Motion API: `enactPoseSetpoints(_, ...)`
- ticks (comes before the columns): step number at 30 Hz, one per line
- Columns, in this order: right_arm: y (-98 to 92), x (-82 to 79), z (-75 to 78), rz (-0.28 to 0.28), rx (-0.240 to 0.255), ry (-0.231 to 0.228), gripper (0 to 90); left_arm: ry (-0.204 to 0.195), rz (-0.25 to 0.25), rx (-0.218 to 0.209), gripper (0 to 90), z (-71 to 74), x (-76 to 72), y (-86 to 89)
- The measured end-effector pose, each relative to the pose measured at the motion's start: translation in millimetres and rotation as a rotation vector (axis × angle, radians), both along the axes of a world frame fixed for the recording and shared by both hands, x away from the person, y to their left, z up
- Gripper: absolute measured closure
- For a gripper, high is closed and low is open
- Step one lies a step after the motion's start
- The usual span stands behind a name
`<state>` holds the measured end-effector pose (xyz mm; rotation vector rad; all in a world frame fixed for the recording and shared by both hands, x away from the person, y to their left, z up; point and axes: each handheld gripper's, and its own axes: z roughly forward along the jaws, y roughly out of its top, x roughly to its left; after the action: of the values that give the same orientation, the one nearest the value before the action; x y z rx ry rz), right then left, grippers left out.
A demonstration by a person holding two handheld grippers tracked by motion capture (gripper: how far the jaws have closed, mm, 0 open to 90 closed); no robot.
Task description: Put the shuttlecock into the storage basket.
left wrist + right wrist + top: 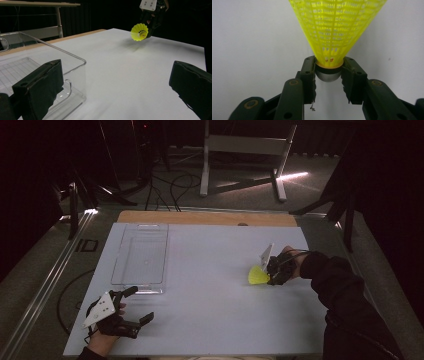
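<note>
A white table [210, 285] with a wooden far edge carries a clear, seemingly empty plastic bin [141, 260]

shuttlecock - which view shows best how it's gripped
The right gripper view: the shuttlecock sits close up, its cork pinched between both jaws of the right gripper. The high view and left gripper view show it small and far off.

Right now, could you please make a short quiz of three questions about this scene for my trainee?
1. True or false: the right gripper holds the yellow shuttlecock by its rounded cork end.
2. Which state has the left gripper? A) open B) shut on the shuttlecock
3. Fill in: the clear plastic bin lies nearer the ____ gripper.

Key: 1 true; 2 A; 3 left.
</note>
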<state>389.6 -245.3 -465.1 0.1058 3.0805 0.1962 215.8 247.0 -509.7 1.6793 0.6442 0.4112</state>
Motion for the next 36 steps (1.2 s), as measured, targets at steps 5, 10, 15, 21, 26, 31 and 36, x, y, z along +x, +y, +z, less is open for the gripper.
enactPoseSetpoints(5,9.3,-3.4,3.1,-0.050,0.009,0.049,65.0,0.014,-0.010,0.000,0.4,0.5,0.1,-1.4)
enactPoseSetpoints(10,17.8,-0.6,3.4,-0.083,0.002,0.155,64.9,0.024,-0.017,-0.010,0.5,1.0,0.6,-1.7)
enactPoseSetpoints(15,28.0,-6.4,7.8,-0.087,0.015,0.150,65.0,0.029,-0.018,-0.017,0.5,1.8,0.5,-1.4)
enactPoseSetpoints(21,37.3,-12.0,12.9,-0.072,0.067,0.149,65.0,0.032,-0.030,0.004,0.5,0.6,1.1,-3.8)
enactPoseSetpoints(26,46.6,-12.4,13.2,-0.042,0.076,0.147,65.0,0.051,-0.029,0.025,0.5,-0.6,1.6,-6.0)
enactPoseSetpoints(31,60.4,-11.1,20.6,-0.045,0.075,0.155,65.0,0.089,-0.038,0.052,0.5,-4.0,3.8,-7.3)
enactPoseSetpoints(36,68.5,-10.6,29.1,-0.043,0.084,0.145,65.0,0.090,-0.044,0.060,0.5,-4.5,3.5,-8.7)
